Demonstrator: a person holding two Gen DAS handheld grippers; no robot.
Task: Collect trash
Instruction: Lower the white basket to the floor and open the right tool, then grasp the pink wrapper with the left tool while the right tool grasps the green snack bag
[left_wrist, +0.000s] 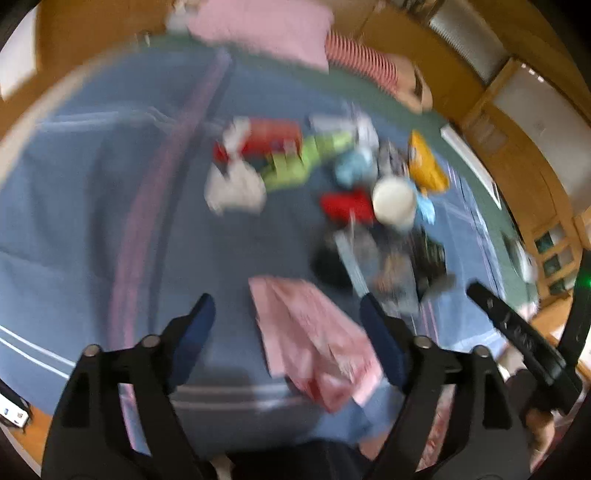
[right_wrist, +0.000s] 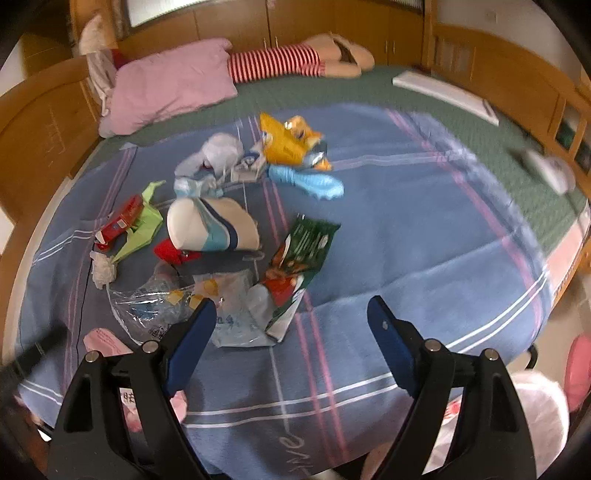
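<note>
We are holding both tongs apart: left gripper (left_wrist: 286, 325) framing a pink crumpled wrapper (left_wrist: 314, 339), right gripper (right_wrist: 291, 325) with a green snack packet (right_wrist: 299, 254) at twelve o'clock.

The left gripper (left_wrist: 286, 325) is seen low in its frame, fingers (left_wrist: 195, 332) spread wide, nothing pinched. The right gripper (right_wrist: 291, 328) is likewise held agape, fingers (right_wrist: 388, 339) angled downward, empty.
</note>
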